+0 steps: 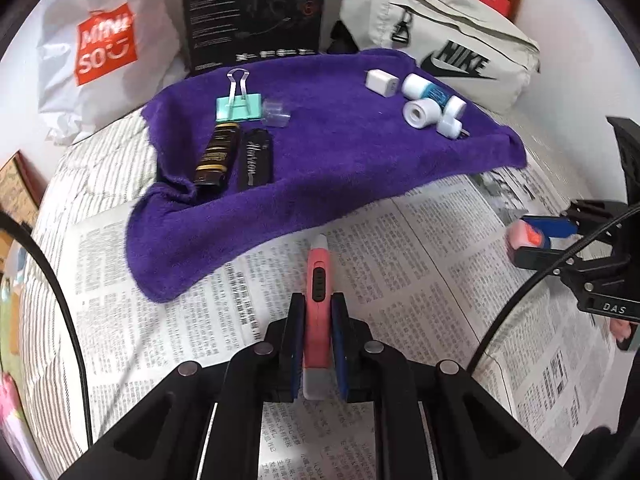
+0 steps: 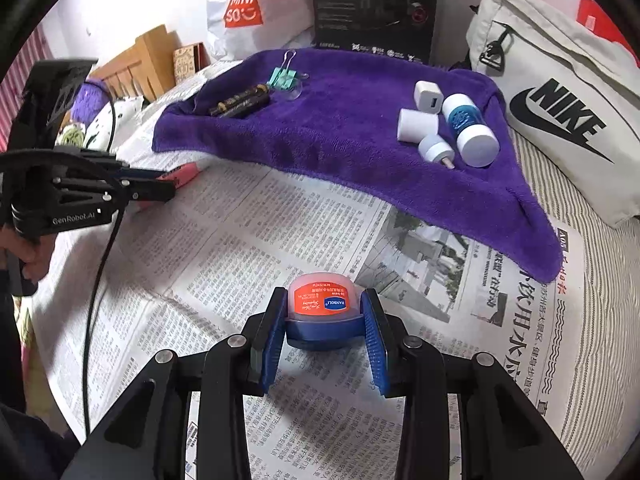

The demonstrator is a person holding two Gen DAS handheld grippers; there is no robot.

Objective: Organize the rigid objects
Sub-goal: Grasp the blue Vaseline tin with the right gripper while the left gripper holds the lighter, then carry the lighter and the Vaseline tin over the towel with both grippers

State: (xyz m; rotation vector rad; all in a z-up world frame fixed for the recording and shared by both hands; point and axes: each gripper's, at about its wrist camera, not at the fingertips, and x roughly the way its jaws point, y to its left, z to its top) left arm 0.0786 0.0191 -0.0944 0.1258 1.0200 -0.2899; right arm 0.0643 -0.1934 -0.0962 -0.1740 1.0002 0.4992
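Observation:
My left gripper [image 1: 318, 306] is shut on a pink utility knife [image 1: 318, 272], which points forward over the newspaper [image 1: 400, 248] just short of the purple towel [image 1: 340, 168]. My right gripper [image 2: 324, 298] is shut on a small jar [image 2: 320, 300] with an orange label and a blue lid. The pads press on the jar's sides, low over the newspaper. On the towel's left lie a teal binder clip [image 1: 239, 106], a clear cap [image 1: 276, 112] and two black tubes [image 1: 218, 154]. On its right are a white charger [image 1: 380, 82], a white-and-blue bottle [image 1: 430, 92], a white roll [image 1: 420, 114] and a white plug [image 1: 452, 118].
Behind the towel stand a white Miniso bag [image 1: 108, 44], a black box [image 1: 256, 12] and a beige Nike bag [image 1: 448, 48]. Striped bedding [image 1: 100, 168] lies under the newspaper. A wooden headboard [image 2: 148, 64] is at the far left, and cables trail from both grippers.

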